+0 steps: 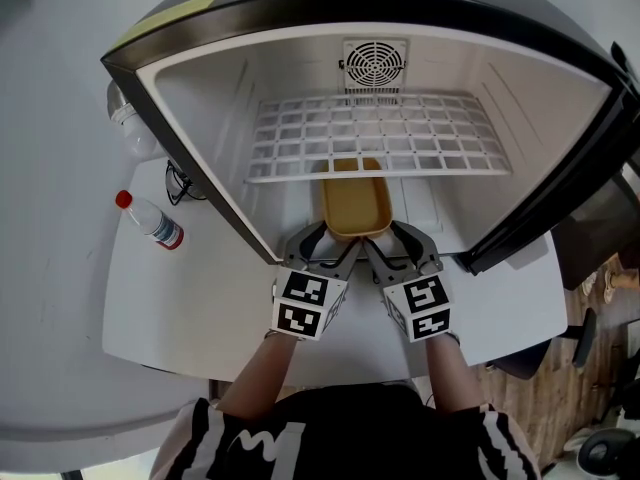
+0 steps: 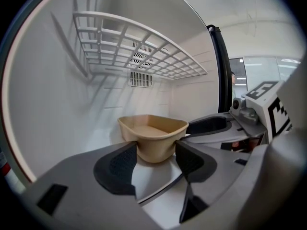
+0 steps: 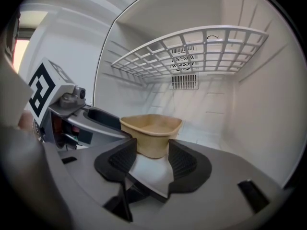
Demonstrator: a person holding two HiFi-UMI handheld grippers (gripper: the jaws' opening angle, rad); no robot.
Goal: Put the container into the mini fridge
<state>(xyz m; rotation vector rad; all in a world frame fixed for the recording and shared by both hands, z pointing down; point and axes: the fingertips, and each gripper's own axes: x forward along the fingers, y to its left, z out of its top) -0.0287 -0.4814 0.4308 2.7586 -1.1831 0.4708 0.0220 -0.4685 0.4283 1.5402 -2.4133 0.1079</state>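
A tan open container (image 1: 355, 203) stands on the floor of the open mini fridge (image 1: 200, 128), under the white wire shelf (image 1: 380, 133). Both grippers sit at its near end, side by side at the fridge mouth. My left gripper (image 1: 322, 251) is open, and the container (image 2: 153, 133) shows just past its fingertips in the gap of that gripper (image 2: 156, 159). My right gripper (image 1: 402, 253) is open too; the container (image 3: 151, 131) stands just ahead of its pads (image 3: 180, 162). Neither pair of jaws squeezes the container.
A fan grille (image 1: 374, 64) is on the fridge's back wall. The dark front frame (image 1: 560, 183) borders the opening on both sides. A water bottle with a red cap (image 1: 150, 220) lies on the white table (image 1: 190, 298) to the left.
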